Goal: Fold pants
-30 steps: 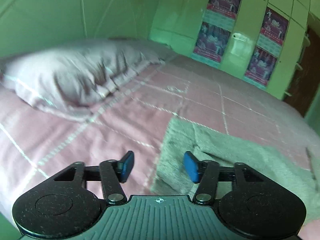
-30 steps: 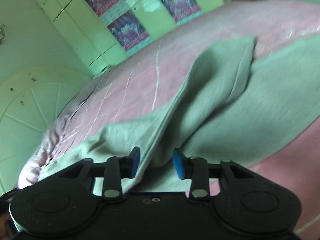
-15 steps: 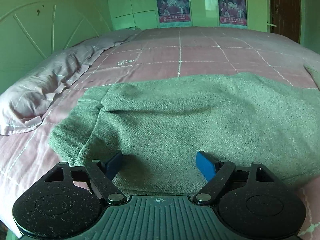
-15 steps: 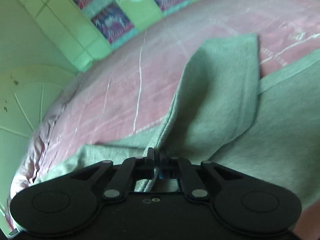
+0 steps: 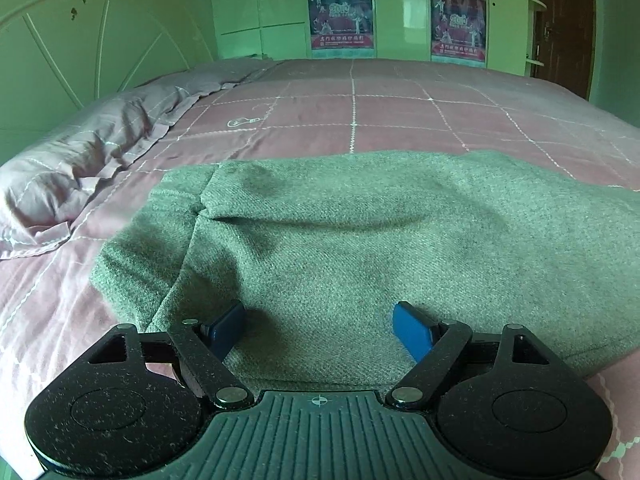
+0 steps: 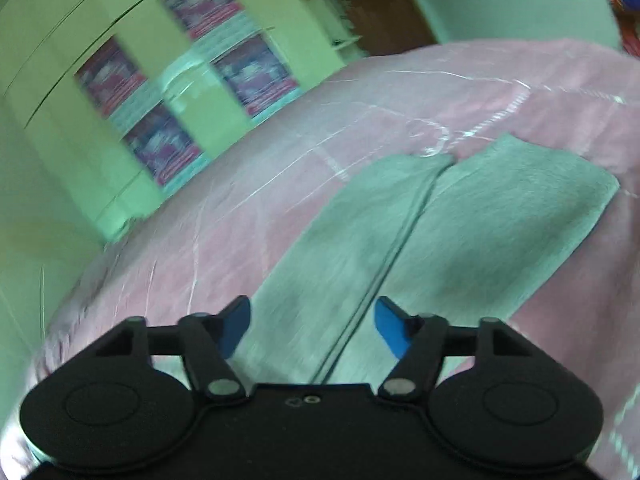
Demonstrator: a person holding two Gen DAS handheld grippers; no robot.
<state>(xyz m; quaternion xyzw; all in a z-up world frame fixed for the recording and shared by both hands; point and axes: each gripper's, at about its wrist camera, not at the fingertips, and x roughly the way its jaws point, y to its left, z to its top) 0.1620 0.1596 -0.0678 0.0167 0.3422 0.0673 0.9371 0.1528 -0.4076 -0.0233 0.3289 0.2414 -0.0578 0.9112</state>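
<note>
Grey-green woollen pants [image 5: 360,248] lie spread on the pink bed. In the left wrist view the left gripper [image 5: 320,328] hovers low over their near edge, wide open, its blue pads apart with only flat cloth beneath. In the blurred right wrist view both legs of the pants [image 6: 400,248] lie side by side, running away toward their hems, with a seam line between them. The right gripper [image 6: 312,328] is over the near part of the legs with its jaws opening; no cloth is pinched between the pads.
A pink checked bedspread [image 5: 360,112] covers the bed. A pink pillow [image 5: 80,160] lies at the left by the green headboard [image 5: 80,52]. Pale green wardrobe doors with posters [image 5: 340,16] stand beyond the bed, and a brown door [image 5: 560,24] at the right.
The left gripper swung from the pillow side onto the pants and opened wider. The right gripper clamped on a raised fold, then let it go and moved off; the legs now lie flat.
</note>
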